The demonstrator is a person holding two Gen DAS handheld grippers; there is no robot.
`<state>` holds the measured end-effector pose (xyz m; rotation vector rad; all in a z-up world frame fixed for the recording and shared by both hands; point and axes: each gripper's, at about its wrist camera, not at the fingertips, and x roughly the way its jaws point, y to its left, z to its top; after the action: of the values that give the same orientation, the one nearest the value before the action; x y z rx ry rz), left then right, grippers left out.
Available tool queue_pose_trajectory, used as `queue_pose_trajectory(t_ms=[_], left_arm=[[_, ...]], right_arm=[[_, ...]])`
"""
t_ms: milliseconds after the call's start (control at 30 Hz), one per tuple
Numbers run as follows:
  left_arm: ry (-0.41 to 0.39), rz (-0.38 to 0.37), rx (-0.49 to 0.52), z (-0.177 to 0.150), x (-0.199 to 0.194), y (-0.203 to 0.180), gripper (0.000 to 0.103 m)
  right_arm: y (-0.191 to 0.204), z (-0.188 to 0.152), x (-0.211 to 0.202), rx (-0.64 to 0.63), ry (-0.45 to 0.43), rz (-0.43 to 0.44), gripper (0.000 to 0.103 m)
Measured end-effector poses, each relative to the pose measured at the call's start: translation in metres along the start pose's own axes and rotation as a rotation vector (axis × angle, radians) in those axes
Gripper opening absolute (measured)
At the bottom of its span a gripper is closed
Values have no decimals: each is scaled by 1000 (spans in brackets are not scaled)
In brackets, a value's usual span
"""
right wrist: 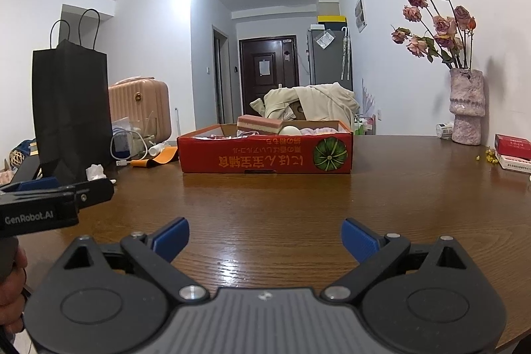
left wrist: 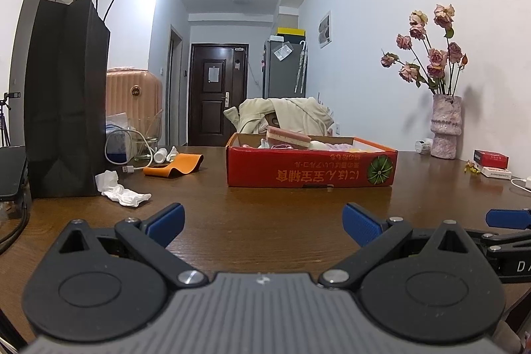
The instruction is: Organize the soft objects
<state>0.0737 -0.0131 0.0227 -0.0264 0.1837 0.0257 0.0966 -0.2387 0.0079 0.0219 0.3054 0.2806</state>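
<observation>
On the wooden counter [left wrist: 265,214] sat a red cardboard box [left wrist: 310,167] of soft items; left tool [left wrist: 264,223] and right tool [right wrist: 265,238] gaped empty.

Both set low over the wooden table [left wrist: 265,221], just behind spread blue-padded fingers, facing straight ahead toward the red cardboard box [left wrist: 310,166] and the dark door [left wrist: 217,95] down the hallway. Left wrist view placed further left, close beside the black paper bag [left wrist: 66,95], box slightly right of centre, right gripper's finger [left wrist: 507,218] entering at the right edge. Right wrist view placed further right, box near centre [right wrist: 265,155], flower vase [right wrist: 466,106] nearer, left gripper [right wrist: 56,198] entering at the left edge. Shared between both: table, box, bag [right wrist: 71,108], pink suitcase [left wrist: 132,95], door, vase, right-hand wall.
</observation>
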Motion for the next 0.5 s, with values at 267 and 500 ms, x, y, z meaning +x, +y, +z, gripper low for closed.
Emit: queue_pose_trajectory(t_ms=[267, 500], left_arm=[[-2, -2, 2, 0, 0, 0, 103], [6, -4, 9, -2, 2, -1, 103]], right_arm=[[0, 0, 0, -1, -1, -2, 99], [1, -1, 1, -4, 3, -1, 99]])
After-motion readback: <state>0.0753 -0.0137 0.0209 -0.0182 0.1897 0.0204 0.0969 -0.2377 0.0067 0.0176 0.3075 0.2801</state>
